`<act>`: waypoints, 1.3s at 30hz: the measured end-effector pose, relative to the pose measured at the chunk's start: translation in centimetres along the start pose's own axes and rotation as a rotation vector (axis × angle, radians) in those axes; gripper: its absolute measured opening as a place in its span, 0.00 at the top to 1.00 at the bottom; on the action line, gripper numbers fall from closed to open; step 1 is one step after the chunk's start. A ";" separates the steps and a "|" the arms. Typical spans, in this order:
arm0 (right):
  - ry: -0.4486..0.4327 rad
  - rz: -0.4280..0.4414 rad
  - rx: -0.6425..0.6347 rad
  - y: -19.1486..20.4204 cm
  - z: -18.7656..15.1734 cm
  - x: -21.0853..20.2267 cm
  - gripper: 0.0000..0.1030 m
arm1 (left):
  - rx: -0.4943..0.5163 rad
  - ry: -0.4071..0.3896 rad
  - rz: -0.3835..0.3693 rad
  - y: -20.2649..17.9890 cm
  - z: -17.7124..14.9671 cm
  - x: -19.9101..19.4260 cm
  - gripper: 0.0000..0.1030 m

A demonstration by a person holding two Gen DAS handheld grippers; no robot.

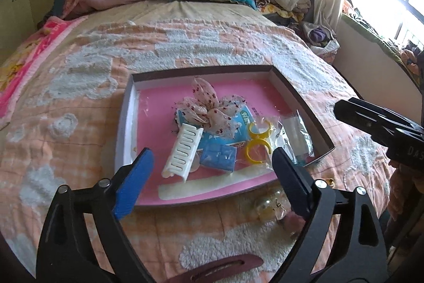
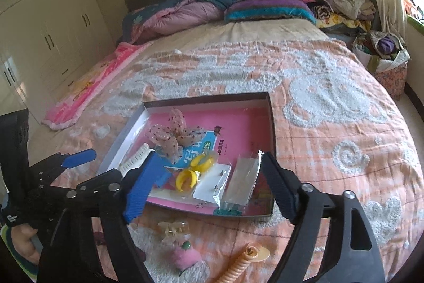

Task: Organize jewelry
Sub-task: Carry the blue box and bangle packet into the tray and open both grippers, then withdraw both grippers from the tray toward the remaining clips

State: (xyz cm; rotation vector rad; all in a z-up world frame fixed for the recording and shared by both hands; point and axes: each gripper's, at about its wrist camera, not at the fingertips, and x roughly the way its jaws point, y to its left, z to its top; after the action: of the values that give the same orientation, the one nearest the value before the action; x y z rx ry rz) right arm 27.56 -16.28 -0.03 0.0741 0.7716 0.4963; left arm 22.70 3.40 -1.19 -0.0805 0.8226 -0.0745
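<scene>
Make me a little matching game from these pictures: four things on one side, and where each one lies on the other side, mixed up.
Things:
1. white comb
2. yellow rings
3. clear claw clip
4. striped pillow

Places:
A. at the head of the bed
B. on the blanket, just outside the tray's near edge
C. in the tray, nearest its left wall
D. in the tray, inside a clear bag, right of the comb

Pairs: 1-C, 2-D, 3-B, 4-A

Black-framed left gripper (image 1: 212,171) and right gripper (image 2: 209,187), blue ribbed jaws, silver screws.
</scene>
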 end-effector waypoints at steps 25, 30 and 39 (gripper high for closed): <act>-0.187 -0.001 -0.042 1.7 0.4 -11.2 0.08 | -0.011 -0.102 0.054 -0.3 -0.9 -7.6 0.09; -0.208 -0.007 -0.049 1.7 -0.1 -13.0 0.08 | -0.002 -0.110 0.061 -0.6 -1.5 -8.8 0.09; -0.217 -0.022 -0.083 2.2 -1.9 -15.5 0.07 | 0.030 -0.108 0.080 -1.2 -2.6 -10.2 0.09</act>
State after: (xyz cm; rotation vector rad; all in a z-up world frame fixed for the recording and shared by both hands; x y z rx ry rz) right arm 15.98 -21.62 9.23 0.0412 0.5383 0.4902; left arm 13.86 3.09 4.60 -0.0236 0.7163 -0.0071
